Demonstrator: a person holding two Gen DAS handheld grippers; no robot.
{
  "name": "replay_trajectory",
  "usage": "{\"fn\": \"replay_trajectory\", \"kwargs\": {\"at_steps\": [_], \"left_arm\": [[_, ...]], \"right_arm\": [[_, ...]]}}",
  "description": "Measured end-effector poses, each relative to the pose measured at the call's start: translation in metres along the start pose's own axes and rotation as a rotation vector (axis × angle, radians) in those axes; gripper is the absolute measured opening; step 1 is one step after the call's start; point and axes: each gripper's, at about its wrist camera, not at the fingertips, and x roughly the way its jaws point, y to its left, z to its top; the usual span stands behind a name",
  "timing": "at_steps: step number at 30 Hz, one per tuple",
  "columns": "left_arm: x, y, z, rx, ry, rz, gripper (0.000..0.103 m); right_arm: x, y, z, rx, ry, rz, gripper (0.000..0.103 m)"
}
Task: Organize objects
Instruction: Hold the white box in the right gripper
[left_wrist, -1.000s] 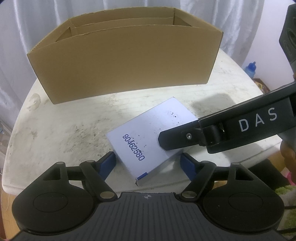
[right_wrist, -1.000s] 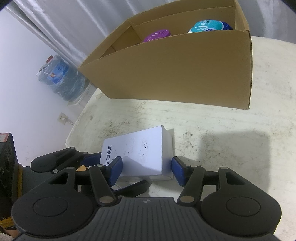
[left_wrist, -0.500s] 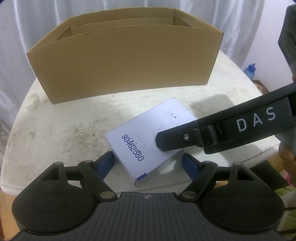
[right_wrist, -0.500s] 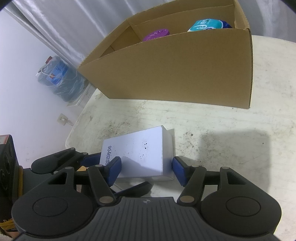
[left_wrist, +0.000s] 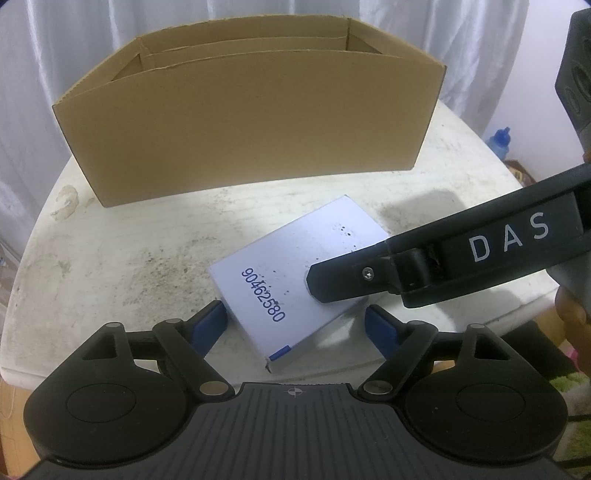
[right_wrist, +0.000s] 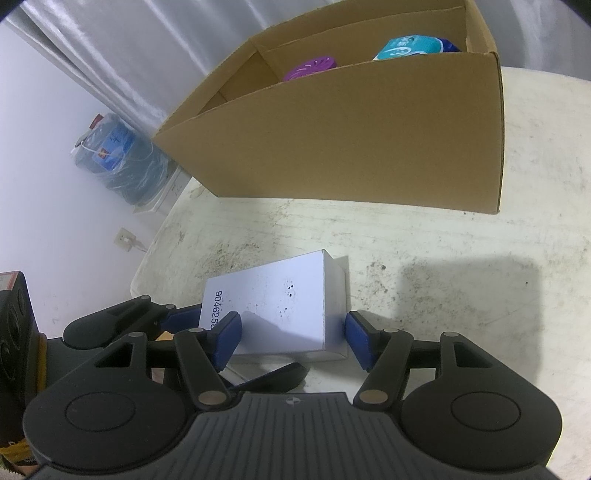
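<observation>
Matt brown cardboard box (left_wrist: 243, 125), smooth white paper-faced carton (left_wrist: 295, 273), stained, seemingly plastic tabletop (left_wrist: 110, 266)

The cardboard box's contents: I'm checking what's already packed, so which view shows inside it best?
The right wrist view: it looks over the cardboard box rim at a purple disc and teal packet. The left wrist view shows only its front wall and upper inner walls.

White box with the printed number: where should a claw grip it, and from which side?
Grip the white box across its two long side faces, coming down from above. It lies flat on the table, so only its thin upright sides offer opposed faces. The right claw already straddles them with open pads; the left claw is opening at its corner.
</observation>
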Motion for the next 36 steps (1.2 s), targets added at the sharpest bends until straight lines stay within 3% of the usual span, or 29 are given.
{"fn": "replay_trajectory", "kwargs": {"at_steps": [36], "left_arm": [[0.0002,0.0005,0.0058,-0.048,-0.001,-0.006,0.086]], "right_arm": [[0.0001,0.0079,0.0018,0.013,0.006,-0.035,0.068]]}}
